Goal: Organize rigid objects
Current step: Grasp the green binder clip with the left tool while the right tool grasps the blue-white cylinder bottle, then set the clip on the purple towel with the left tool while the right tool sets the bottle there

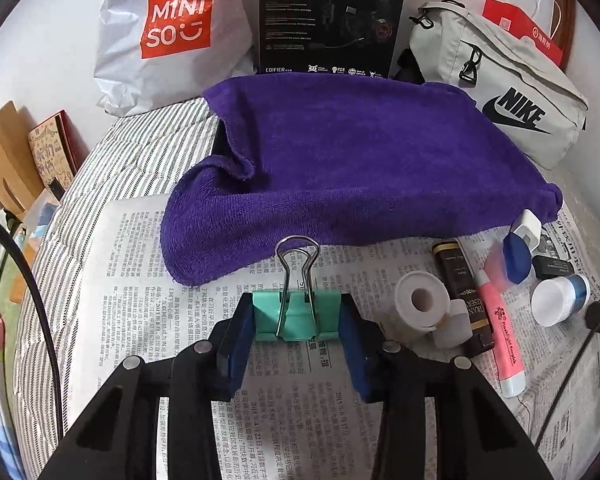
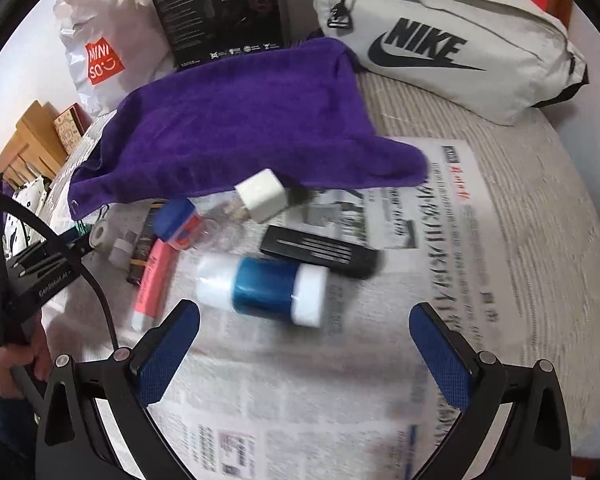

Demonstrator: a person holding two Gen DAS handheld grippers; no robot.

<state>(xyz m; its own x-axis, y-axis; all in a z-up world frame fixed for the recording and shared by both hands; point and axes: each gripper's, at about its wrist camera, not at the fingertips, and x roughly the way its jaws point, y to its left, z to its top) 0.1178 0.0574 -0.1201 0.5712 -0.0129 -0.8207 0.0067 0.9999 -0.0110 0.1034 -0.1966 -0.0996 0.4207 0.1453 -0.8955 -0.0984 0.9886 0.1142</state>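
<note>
My left gripper (image 1: 298, 322) is shut on a mint-green binder clip (image 1: 296, 316), held just above the newspaper (image 1: 148, 264). To its right lie a white tape roll (image 1: 420, 300), a dark brown box (image 1: 462, 292), a pink flashlight earpick (image 1: 500, 328) and a blue-and-white jar (image 1: 560, 298). My right gripper (image 2: 304, 344) is open and empty, just short of the blue-and-white jar (image 2: 264, 286) lying on its side. Beyond the jar lie a black box (image 2: 320, 250), a white charger cube (image 2: 260, 196) and a blue-capped item (image 2: 178, 222). The left gripper shows at the left edge of the right wrist view (image 2: 80, 242).
A purple towel (image 1: 340, 168) lies across the back of the newspaper. Behind it stand a Miniso bag (image 1: 168, 36), a black Edifier box (image 1: 332, 16) and a grey Nike bag (image 1: 500, 92). Wooden items and a small book (image 1: 52, 152) sit at the left. Striped bedding (image 1: 112, 160) lies underneath.
</note>
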